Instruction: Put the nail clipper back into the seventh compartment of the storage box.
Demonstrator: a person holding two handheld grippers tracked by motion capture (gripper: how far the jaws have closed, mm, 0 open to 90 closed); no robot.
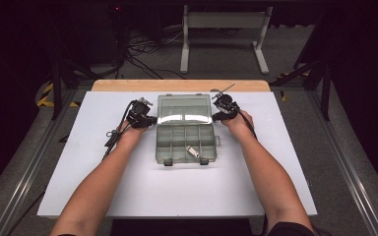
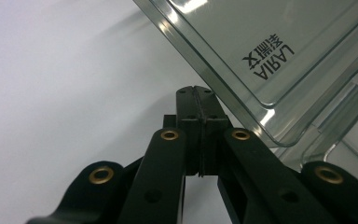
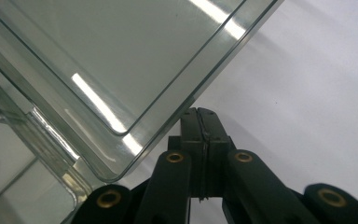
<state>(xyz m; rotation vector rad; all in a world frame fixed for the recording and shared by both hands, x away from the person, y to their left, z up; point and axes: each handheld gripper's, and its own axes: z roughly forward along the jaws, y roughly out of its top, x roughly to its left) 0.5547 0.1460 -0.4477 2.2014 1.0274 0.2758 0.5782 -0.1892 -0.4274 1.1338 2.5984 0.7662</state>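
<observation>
A clear plastic compartment box (image 1: 177,145) lies in the middle of the white table with its lid (image 1: 184,107) swung up and back. A small white part (image 1: 193,151) rests in one front compartment. My left gripper (image 1: 151,119) sits at the lid's left edge and my right gripper (image 1: 215,117) at its right edge. In the left gripper view the jaws of the left gripper (image 2: 196,88) are pressed together, tips just under the lid (image 2: 279,51), which carries printed lettering. In the right gripper view the right gripper (image 3: 199,111) is shut too, tips touching the lid's rim (image 3: 200,88).
Two dark latches (image 1: 168,162) hang at the box's front edge. The white tabletop (image 1: 103,187) spreads wide around the box, with a wooden strip (image 1: 128,85) along its far side. A white stand (image 1: 224,29) and cables lie on the floor beyond.
</observation>
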